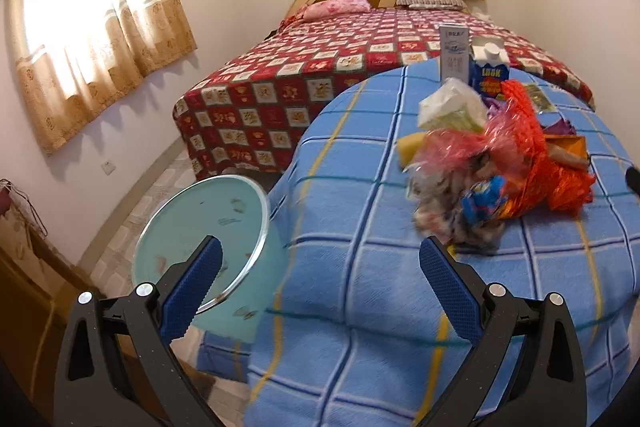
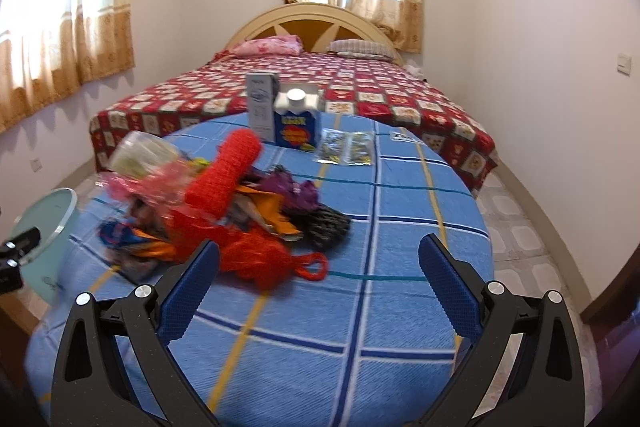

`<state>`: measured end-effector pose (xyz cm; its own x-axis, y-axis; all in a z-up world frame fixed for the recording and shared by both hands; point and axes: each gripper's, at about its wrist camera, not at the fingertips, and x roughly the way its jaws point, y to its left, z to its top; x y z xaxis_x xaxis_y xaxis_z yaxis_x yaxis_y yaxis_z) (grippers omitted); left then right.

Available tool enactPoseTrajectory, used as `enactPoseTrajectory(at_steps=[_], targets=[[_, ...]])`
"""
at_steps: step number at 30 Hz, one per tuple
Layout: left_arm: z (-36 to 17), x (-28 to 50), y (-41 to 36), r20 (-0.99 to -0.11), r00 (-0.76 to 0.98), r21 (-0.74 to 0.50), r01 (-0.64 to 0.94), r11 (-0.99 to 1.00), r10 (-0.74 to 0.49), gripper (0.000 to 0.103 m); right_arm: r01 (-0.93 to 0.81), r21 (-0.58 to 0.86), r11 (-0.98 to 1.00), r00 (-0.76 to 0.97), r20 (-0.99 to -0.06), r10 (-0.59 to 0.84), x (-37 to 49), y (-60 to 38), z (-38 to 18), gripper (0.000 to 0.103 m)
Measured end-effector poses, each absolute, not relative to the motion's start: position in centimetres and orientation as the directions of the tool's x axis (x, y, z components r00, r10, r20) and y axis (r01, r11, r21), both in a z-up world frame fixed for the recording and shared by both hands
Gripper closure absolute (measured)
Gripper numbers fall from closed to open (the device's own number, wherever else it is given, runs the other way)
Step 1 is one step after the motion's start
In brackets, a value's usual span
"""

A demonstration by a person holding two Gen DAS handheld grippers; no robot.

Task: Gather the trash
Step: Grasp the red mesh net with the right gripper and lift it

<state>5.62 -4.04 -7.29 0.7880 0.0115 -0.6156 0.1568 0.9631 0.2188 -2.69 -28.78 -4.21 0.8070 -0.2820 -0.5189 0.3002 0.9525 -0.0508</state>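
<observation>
Trash (image 1: 492, 163) lies heaped on the blue checked cloth of the desk (image 1: 360, 267), right of centre in the left wrist view and left of centre in the right wrist view (image 2: 208, 211). The pile looks like crinkled pink film, a red mesh bag (image 2: 236, 163), torn wrappers in orange, blue and purple, and a pale crumpled bag at its upper edge; motion blur hides finer detail. All of it should be light, soft and easily crushed, and the film is probably slippery, so a pinch on a bunched fold or on the mesh loop (image 2: 314, 267) near the middle of the right wrist view would likely hold better than a flat surface.

Behind the heap, toward the upper middle, a blue carton (image 2: 298, 121) and a grey box (image 2: 262, 107) stand upright, stiffer and best gripped across their narrow sides. Flat packets (image 2: 346, 147) lie just right of them.

A pale green bin (image 1: 200, 239) sits beside the desk at lower left.

The left tongs (image 1: 320, 291) and right tongs (image 2: 318, 291) are both spread wide, holding nothing.
</observation>
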Motion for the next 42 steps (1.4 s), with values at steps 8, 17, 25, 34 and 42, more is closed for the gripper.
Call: enactPoseTrajectory(at_steps=[8,17,25,34,42], targets=[[-8.1,8.6,-7.0,-0.618,0.786,0.193,0.153,0.969,0.0,0.006,0.329,-0.011,0.944,0.795,-0.536,-0.284,-1.8,-31.4,-5.8,0.006],[-9.5,10.3,-3.8,-0.62,0.773,0.276,0.057,0.959,0.133,0.006,0.254,0.01,0.967,0.825,-0.525,-0.211,3.0,-29.1,-4.4,0.024],[-8.6,10.8,-0.7,-0.62,0.771,0.228,-0.001,0.974,0.146,0.006,0.197,0.003,0.98,0.795,-0.586,-0.158,9.2,-25.6,-4.3,0.04],[-7.8,10.6,-2.0,-0.623,0.779,0.173,0.054,0.983,0.067,0.006,0.074,0.155,0.985,0.755,-0.655,0.047,9.9,-25.9,-6.5,0.083],[-7.1,10.3,-5.0,-0.615,0.789,0.148,0.11,0.983,0.004,0.006,0.089,0.15,0.985,0.851,-0.524,0.003,5.9,-27.1,-2.3,0.084]])
